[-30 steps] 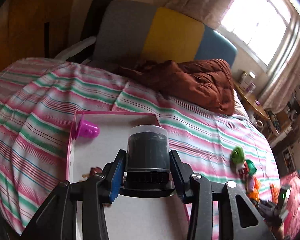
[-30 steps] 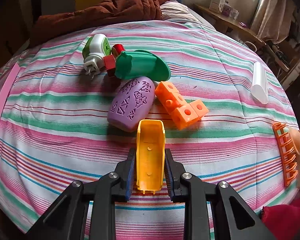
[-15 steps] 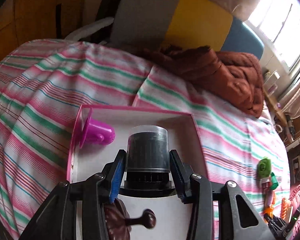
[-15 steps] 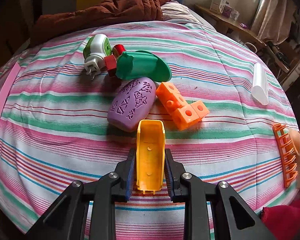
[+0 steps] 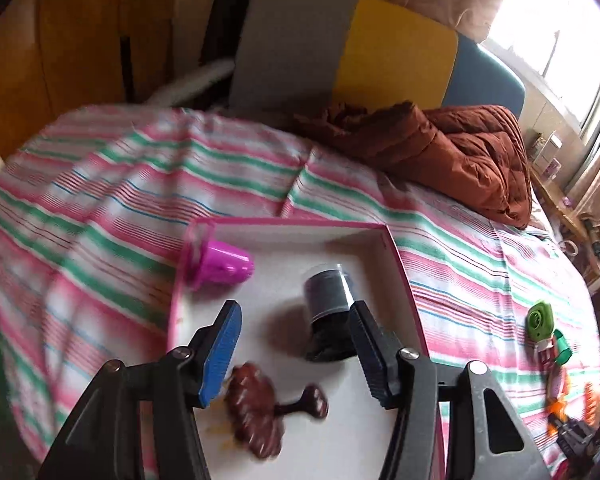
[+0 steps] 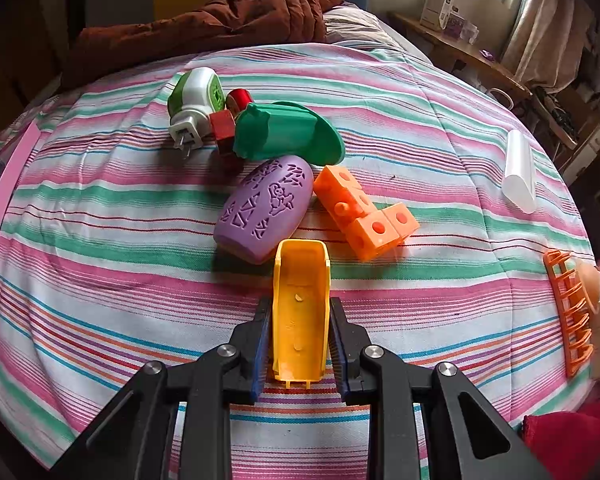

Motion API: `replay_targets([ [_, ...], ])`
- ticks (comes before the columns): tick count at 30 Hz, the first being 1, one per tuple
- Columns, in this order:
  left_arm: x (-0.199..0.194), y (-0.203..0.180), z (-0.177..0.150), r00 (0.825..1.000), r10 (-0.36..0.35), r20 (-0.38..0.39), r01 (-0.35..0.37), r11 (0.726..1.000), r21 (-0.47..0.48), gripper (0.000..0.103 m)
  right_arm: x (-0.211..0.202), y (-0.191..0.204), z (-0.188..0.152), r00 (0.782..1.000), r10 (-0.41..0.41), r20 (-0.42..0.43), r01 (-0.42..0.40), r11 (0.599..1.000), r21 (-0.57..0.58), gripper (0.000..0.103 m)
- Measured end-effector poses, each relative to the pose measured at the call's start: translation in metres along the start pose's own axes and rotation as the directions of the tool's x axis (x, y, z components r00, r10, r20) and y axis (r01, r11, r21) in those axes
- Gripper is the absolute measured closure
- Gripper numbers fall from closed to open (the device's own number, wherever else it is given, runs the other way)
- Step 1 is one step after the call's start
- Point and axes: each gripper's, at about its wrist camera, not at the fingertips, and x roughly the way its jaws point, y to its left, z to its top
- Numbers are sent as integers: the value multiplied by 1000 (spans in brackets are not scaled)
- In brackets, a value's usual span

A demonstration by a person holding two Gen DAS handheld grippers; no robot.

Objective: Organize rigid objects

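— Left tongs (image 5: 294,344)?
— Spread wide over the pink-rimmed tray (image 5: 400,264); the dark canister (image 5: 327,294) lies tilted in it, against the right finger, near a magenta cup (image 5: 224,266).
— Right tongs (image 6: 299,342)?
— Clamped on the yellow scoop (image 6: 300,304), above the striped bed (image 6: 100,280).

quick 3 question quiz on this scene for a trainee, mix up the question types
1. True or false: the left gripper is shut on the black container.
2. What does the right gripper hold?
3. Which lies in the pink-rimmed tray? A) magenta cup B) purple case C) orange cubes

Key: 1 false, its fingers stand open; 2 the yellow plastic piece; 3 A.
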Motion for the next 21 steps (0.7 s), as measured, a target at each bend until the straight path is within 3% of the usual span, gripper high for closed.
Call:
replay_targets([
  [6,-56,-21,-33,993,31,118,-43,994,103,46,0,4,0,1000,-20,5,20,1000,-14,76],
  [10,-82,-33,-54,987,32,157,-54,989,139,46,0,5,-1,1000,-28,11,28,999,-20,76],
  [17,-102,-44,-78,985,23,174,-56,980,192,46,0,6,-2,999,-31,21,31,999,-18,76],
  [21,-103,-39,-87,991,-3,133,-19,986,165,46,-2,7,-6,999,-33,29,33,999,-16,76],
])
